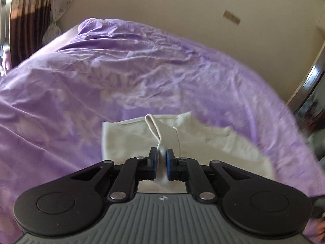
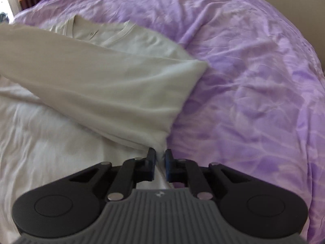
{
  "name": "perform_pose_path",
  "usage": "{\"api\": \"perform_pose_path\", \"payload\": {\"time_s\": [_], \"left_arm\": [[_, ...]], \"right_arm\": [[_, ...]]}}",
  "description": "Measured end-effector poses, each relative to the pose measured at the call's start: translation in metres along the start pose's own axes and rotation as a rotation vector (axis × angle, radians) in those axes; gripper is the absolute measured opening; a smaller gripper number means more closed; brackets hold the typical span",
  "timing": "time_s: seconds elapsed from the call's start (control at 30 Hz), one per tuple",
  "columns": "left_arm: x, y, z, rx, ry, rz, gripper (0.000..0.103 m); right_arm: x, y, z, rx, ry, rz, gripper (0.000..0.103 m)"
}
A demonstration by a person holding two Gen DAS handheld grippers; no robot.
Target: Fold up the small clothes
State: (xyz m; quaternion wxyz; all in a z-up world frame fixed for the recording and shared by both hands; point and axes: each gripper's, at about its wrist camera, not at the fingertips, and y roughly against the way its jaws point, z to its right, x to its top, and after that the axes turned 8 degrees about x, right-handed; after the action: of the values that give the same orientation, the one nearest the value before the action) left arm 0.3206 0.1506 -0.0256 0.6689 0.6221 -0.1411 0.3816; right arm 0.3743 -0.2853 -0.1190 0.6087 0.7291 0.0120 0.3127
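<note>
Left hand-held gripper [image 1: 161, 156] pinches a white shirt's [image 1: 195, 142] edge; right hand-held gripper [image 2: 160, 156] clamps what looks like its sleeve [image 2: 113, 85] over a purple bedsheet [image 2: 254, 71].

A wrinkled purple bedspread [image 1: 142, 71] with a faint pale floral print covers the bed, filling most of both views. Behind it rises a plain cream wall [image 1: 182, 4] bearing a small rectangular label [image 1: 232, 17], while dark brown curtains [image 1: 30, 16] hang at far left.
</note>
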Motion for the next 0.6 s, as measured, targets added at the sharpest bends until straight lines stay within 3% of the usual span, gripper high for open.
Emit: {"api": "perform_pose_path", "payload": {"time_s": [0.13,0.27,0.43,0.6], "left_arm": [[-0.025,-0.041,-0.015,0.053,0.030,-0.130,0.008],[-0.047,-0.064,-0.028,0.062,0.057,-0.176,0.008],[-0.040,-0.060,-0.032,0.060,0.058,-0.204,0.021],[-0.035,-0.032,-0.022,0.081,-0.042,-0.206,0.025]], "right_arm": [[-0.010,-0.006,0.012,0.031,-0.056,-0.017,0.002],[-0.012,-0.017,0.009,0.015,-0.053,-0.032,0.002],[-0.010,-0.016,0.011,0.024,-0.073,-0.044,0.004],[-0.008,0.009,0.005,0.029,-0.074,-0.029,0.012]]}}
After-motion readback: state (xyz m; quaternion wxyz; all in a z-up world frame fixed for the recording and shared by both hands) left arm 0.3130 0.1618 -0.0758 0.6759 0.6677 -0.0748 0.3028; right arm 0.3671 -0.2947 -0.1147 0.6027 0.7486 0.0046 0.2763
